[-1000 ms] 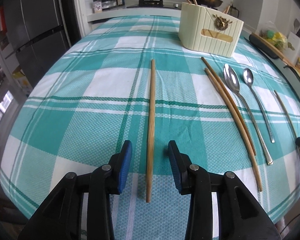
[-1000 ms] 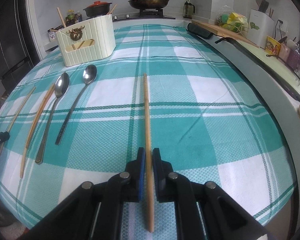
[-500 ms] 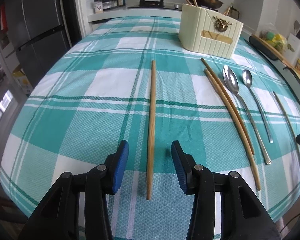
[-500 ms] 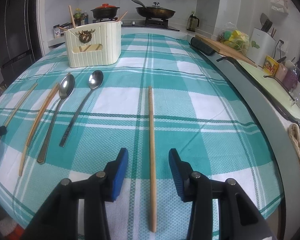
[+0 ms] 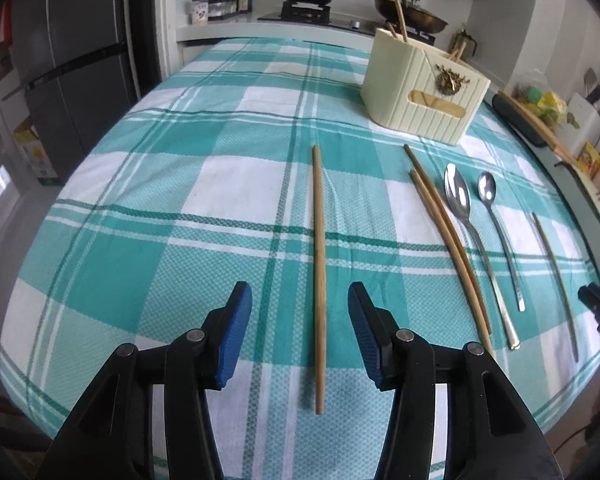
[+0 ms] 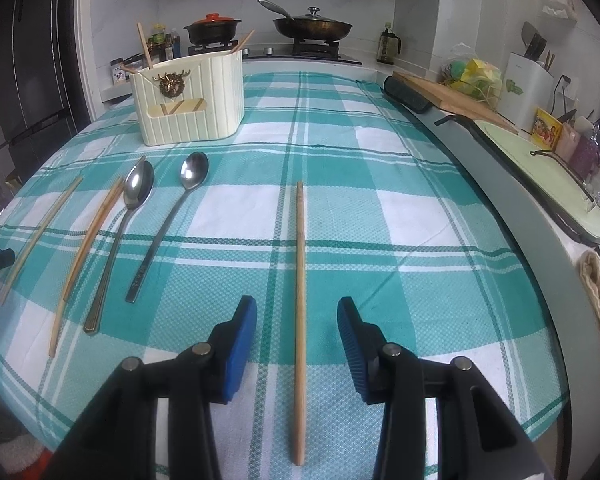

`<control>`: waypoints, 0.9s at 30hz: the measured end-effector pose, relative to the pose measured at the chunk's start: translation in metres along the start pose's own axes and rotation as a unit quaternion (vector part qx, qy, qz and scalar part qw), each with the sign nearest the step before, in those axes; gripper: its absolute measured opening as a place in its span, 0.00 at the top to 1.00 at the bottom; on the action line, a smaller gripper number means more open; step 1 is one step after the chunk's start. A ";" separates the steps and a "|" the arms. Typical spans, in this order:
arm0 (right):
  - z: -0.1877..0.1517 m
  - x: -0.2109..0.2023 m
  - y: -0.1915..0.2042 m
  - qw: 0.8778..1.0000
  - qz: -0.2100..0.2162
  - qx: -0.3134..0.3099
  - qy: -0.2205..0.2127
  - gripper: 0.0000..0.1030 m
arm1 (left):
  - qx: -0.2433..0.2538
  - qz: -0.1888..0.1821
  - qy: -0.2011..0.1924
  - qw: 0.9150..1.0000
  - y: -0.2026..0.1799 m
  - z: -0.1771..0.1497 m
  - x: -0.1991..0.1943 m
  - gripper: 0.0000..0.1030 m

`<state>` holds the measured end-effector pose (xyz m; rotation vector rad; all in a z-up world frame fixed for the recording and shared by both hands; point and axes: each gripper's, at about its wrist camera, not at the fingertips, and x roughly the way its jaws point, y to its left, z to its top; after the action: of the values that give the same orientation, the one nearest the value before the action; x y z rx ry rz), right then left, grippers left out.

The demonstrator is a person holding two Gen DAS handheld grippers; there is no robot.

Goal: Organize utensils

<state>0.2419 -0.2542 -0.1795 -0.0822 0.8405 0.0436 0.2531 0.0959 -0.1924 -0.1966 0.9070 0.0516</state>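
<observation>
A wooden chopstick (image 5: 319,280) lies flat on the teal plaid cloth between the fingers of my left gripper (image 5: 300,332). Its jaws are opening and the blue pads do not touch the stick. A second chopstick (image 6: 300,280) lies on the cloth inside my right gripper (image 6: 296,336), which is open with a gap on both sides. Between the two lie a chopstick pair (image 5: 448,240) and two steel spoons (image 5: 458,196) (image 5: 487,192). A cream utensil holder (image 6: 188,96) stands at the back with chopsticks sticking out of it.
A stove with a red-lidded pot (image 6: 212,28) and a pan (image 6: 312,26) lies behind the table. A cutting board (image 6: 452,100) and a tray sit on the counter to the right. A fridge (image 5: 72,64) stands left. The table's near edge (image 6: 260,468) is close below the grippers.
My right gripper, shut on its chopstick a second ago, has opened and the stick lies free. My left gripper's jaws have spread wider and it has drawn back a little.
</observation>
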 end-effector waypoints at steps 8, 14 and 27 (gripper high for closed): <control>0.030 0.007 -0.011 0.998 0.059 -0.014 0.029 0.59 | 0.024 -0.071 0.070 0.995 0.009 0.031 0.024 0.41; 0.044 0.038 -0.008 0.992 0.072 -0.035 0.093 0.59 | 0.069 -0.065 0.092 0.991 -0.001 0.053 0.046 0.38; 0.072 0.098 0.000 0.986 0.051 -0.073 0.142 0.59 | 0.124 0.002 0.122 0.985 -0.022 0.095 0.109 0.38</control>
<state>0.3604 -0.2472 -0.2046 -0.1870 1.1254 0.1937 0.3969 0.0885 -0.2175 0.0321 1.1489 -0.0838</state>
